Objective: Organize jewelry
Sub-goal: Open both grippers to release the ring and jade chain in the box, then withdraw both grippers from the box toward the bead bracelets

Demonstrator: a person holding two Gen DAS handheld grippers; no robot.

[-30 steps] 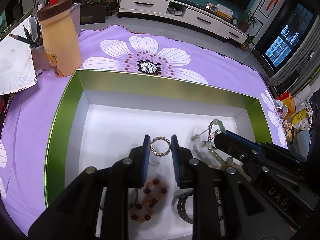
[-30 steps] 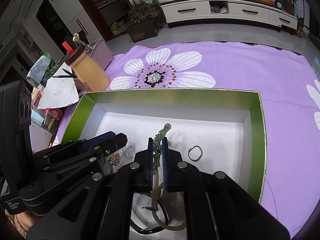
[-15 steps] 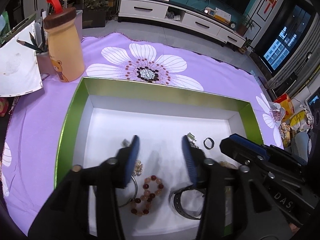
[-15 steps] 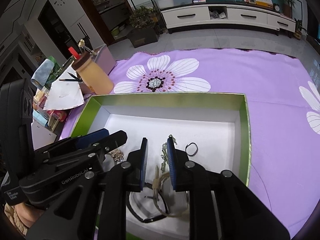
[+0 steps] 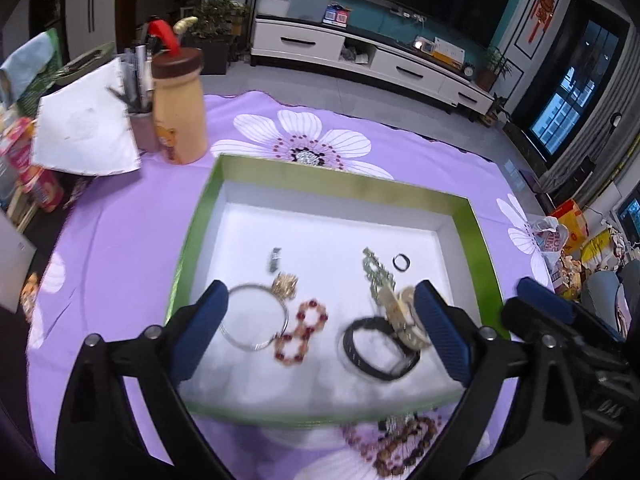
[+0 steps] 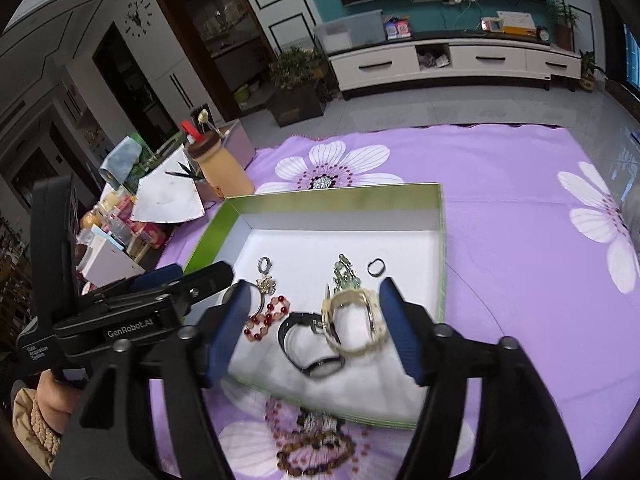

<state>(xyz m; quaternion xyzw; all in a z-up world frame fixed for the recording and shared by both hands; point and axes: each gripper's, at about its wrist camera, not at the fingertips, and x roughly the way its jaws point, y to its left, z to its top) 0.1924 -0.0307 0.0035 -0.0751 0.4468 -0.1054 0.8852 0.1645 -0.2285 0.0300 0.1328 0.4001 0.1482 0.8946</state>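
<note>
- Purple flowered cloth (image 6: 500, 184) covers the table; a beaded brown strand (image 6: 316, 452) lies on it just outside the box's near edge, not yet put away.
- Green-sided box (image 6: 344, 200) with white floor sits mid-cloth; the far half of its floor is bare, all the jewelry gathered toward the near edge.
- Left gripper (image 5: 320, 332): jaws opening wide, nothing between the pads; it hangs over the box's near edge.
- Right gripper (image 6: 314, 328): jaws opening, pads clear of everything; the pieces below lie loose on the box floor.
- Black strap (image 6: 310, 340) and cream bangle (image 6: 356, 324) overlap near the near-right corner; silver bangle (image 5: 254, 320) toward the near-left corner.
- Red bead bracelet (image 5: 302, 330) lies between the silver bangle and the strap; green bead chain (image 6: 345, 274) and a small dark ring (image 6: 376, 267) sit further in, toward the right wall.
- Gold charm (image 5: 286, 284) touches the silver bangle; a small grey piece (image 5: 275, 258) beyond it.
- Judged: most pieces are in the box, the strand on the cloth is left.
- Hard to read: motion blur smears the small pieces; the strand is partly cut off by gripper arms; whether more jewelry lies below the frame cannot be told.
</note>
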